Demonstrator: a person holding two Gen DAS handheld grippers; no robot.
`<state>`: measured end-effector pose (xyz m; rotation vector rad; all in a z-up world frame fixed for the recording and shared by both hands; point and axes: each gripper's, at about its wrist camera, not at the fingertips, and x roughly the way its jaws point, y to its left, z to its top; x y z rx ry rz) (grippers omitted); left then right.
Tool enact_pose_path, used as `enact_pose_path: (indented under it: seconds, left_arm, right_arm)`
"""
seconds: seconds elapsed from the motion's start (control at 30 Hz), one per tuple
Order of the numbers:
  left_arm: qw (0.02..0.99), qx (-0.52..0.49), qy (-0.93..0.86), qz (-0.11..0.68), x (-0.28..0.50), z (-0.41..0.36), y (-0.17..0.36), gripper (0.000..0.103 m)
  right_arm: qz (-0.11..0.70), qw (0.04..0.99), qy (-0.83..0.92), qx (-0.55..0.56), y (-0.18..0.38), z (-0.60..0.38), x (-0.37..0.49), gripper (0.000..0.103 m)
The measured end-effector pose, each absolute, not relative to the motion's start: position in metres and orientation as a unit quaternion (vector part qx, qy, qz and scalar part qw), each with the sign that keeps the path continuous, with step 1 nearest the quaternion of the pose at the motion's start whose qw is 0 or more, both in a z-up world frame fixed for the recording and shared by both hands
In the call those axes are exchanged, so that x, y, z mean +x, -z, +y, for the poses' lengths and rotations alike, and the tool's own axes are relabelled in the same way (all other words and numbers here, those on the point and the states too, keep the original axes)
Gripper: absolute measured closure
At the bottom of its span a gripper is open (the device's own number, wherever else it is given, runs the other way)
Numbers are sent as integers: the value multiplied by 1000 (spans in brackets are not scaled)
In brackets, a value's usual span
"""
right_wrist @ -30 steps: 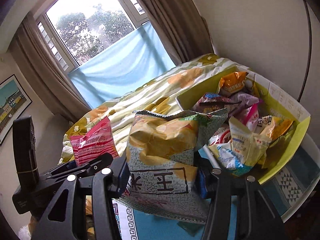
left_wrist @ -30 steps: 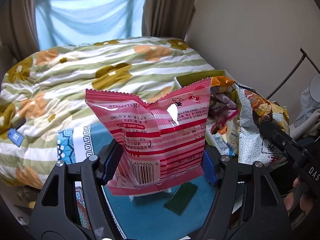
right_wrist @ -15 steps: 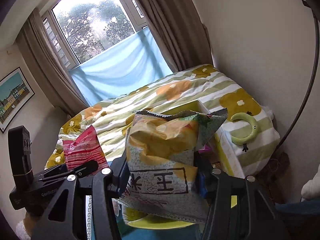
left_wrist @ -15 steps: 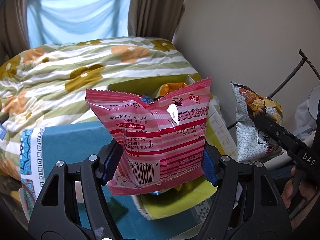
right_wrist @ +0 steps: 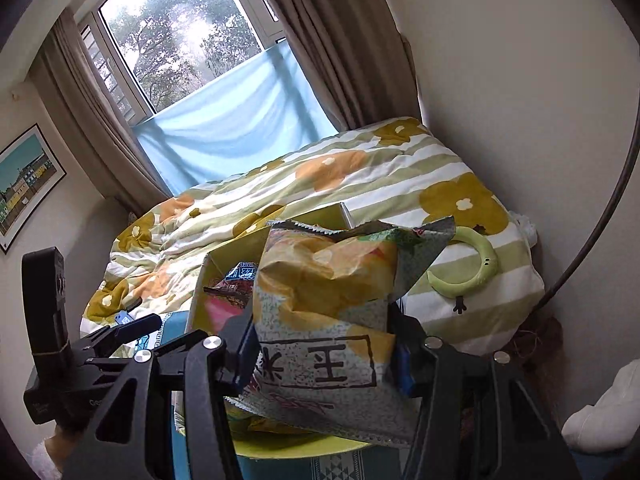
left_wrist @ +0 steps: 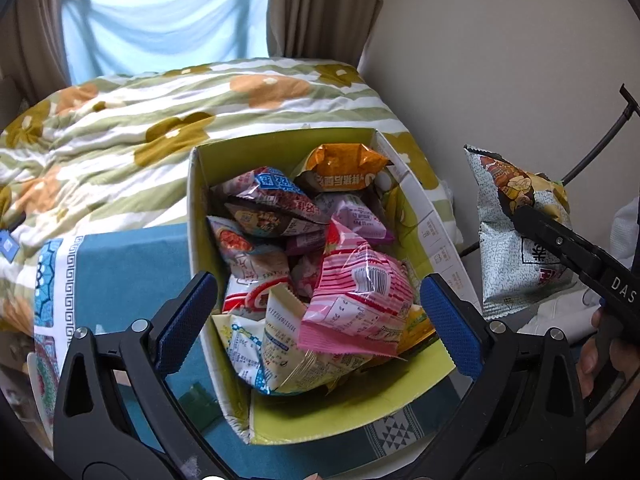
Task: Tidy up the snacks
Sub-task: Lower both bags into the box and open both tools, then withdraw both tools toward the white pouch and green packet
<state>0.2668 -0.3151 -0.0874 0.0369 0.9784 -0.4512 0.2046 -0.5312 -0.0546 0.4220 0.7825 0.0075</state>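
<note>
Two blue-padded fingers (left_wrist: 186, 322) of the left gripper (left_wrist: 320, 322) are seen spread wide at the lower corners of the left wrist view, the jaws opening, with nothing pressed between them. A second ago the pink striped snack bag (left_wrist: 356, 300) was clamped upright between those pads; now it is released and lies tilted on top of the pile, between the jaws but untouched by them.

In the right wrist view, the right gripper (right_wrist: 324, 356) is kept clamped on the speckled chip bag (right_wrist: 320, 320), which is held upright across the centre of the frame, as it was earlier.

Beneath the left gripper, the green box (left_wrist: 280, 144) is filled with packets: an orange bag (left_wrist: 340, 166) at the upper right, a dark bag with a blue label (left_wrist: 272, 204) at the upper left, a lilac packet (left_wrist: 356, 216) at centre, and pale yellow packets (left_wrist: 288, 352) at the near end. The box stands on a teal cloth (left_wrist: 120, 264), with the floral quilt (left_wrist: 120, 140) behind it.
</note>
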Motion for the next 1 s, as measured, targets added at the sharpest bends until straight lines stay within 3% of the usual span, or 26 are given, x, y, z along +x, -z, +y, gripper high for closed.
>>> enact_pose_path:
  seconds: [0.57,0.63,0.7,0.73,0.77,1.0]
  left_arm:
    - [876,4,121,468,256,-227,90,2]
    - [877,4,108,469,253,-218,91,2]
    - [877,0,101,471,250,-210,93,2]
    - [877,-2,97,470,247,-205,94,2]
    - [878,-5,94,470,245,-202,94,2]
    - [885,-23,84,457,221,-184,89,2]
  right_arm:
    - [423,878,-69,213,81,-514,276,50]
    - [432,873,-66,216,90,-515,289,42]
    - [437,871,-59,218,98,-515,297,25]
    - [439,871,-55,214,100,-514,299,7]
    - [437,873,-49,210,100,-513,298,2]
    - [425,895,-36,133,88,-493,264,2]
